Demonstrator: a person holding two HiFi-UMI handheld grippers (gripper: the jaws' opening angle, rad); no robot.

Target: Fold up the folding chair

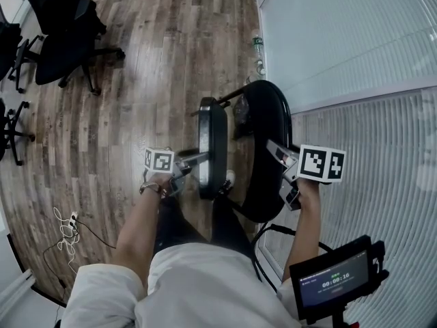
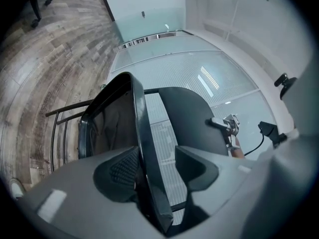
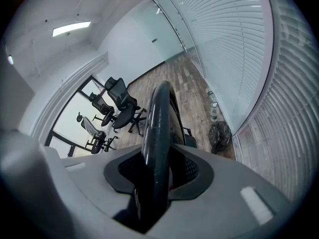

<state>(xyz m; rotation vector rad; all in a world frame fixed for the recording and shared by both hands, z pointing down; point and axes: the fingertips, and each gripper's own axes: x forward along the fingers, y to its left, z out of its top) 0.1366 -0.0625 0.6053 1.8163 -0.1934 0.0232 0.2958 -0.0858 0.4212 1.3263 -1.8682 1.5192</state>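
The folding chair (image 1: 263, 176) stands on the wooden floor (image 1: 150, 80), just in front of the person's legs & close beside the glass wall w/ blinds (image 1: 369, 149). Its seat (image 1: 213, 149) is tipped up on edge, almost vertical. In the head view the seat shows as a thin dark slab whose long axis runs away from the person. The backrest (image 1: 268, 128) is to the right of it, also upright & approx. parallel to the seat, w/ a narrow gap btw. them. Thin metal frame bars (image 2: 65, 128) show behind the seat.

The left hand-held gripper (image 1: 194, 164) points nearly level at the seat. In the left gripper view its jaws stand apart w/ the seat rim (image 2: 142, 148) btw. them: the rim lies by the left pad, and a gap is visible at the other pad, so no clamp.

The right hand-held gripper (image 1: 274, 149) points down & is closed on the backrest rim (image 3: 158, 128), pads on both sides.

Further away: office chairs (image 1: 65, 26), bottles (image 1: 258, 50) near the wall, a black bag (image 3: 219, 136), cables (image 1: 68, 231) on the floor.
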